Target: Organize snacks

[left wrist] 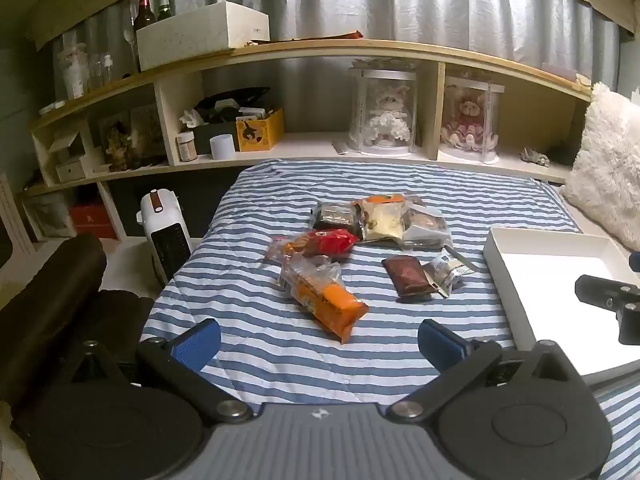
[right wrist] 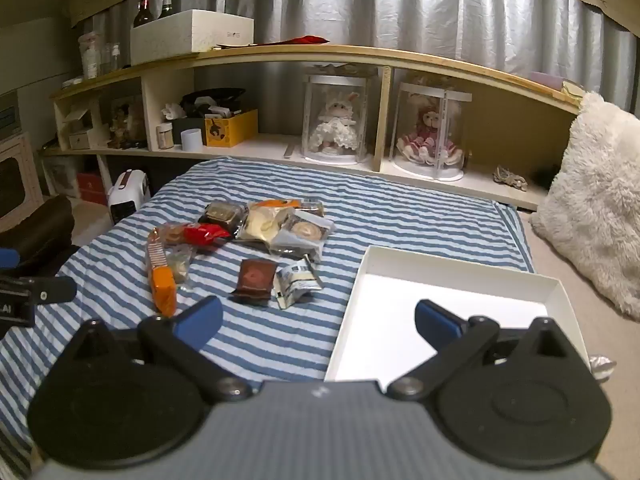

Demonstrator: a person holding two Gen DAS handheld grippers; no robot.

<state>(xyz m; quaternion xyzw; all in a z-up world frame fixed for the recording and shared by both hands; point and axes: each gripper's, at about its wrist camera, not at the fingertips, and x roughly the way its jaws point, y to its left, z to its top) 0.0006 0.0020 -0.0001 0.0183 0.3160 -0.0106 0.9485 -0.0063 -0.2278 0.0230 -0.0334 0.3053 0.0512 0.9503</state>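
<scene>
Left wrist view: left gripper [left wrist: 319, 342] hangs over the striped blanket [left wrist: 280, 360] w/ blue pads spread wide apart, nothing btwn them. Just ahead of it lies a long orange cracker pack [left wrist: 324, 296], tilted, its near end pointing toward the gripper. Beyond that, a red snack bag [left wrist: 320, 242], partly touching the orange pack's far end. Further back a cluster of three overlapping packs: dark one [left wrist: 334, 216], pale cream one [left wrist: 382, 220], clear one w/ a round pastry [left wrist: 426, 226]. To the right of the orange pack, a brown square packet [left wrist: 408, 278] sits touching a small crumpled white wrapper [left wrist: 446, 270]; print on it too small to read.

Right wrist view: right gripper [right wrist: 318, 322] also spread wide, holding nothing, hovering over the left edge of a white shallow box [right wrist: 440, 276], which prob. has nothing in it, tho its near part is hidden by the gripper. Box lies on the blanket to the right of all the snacks, apart from them. Left gripper's black body shows at the far left edge.

Behind the bed: wooden shelf [right wrist: 320, 54] w/ two dolls in clear cases, fluffy white pillow [right wrist: 592, 200] at right.
</scene>
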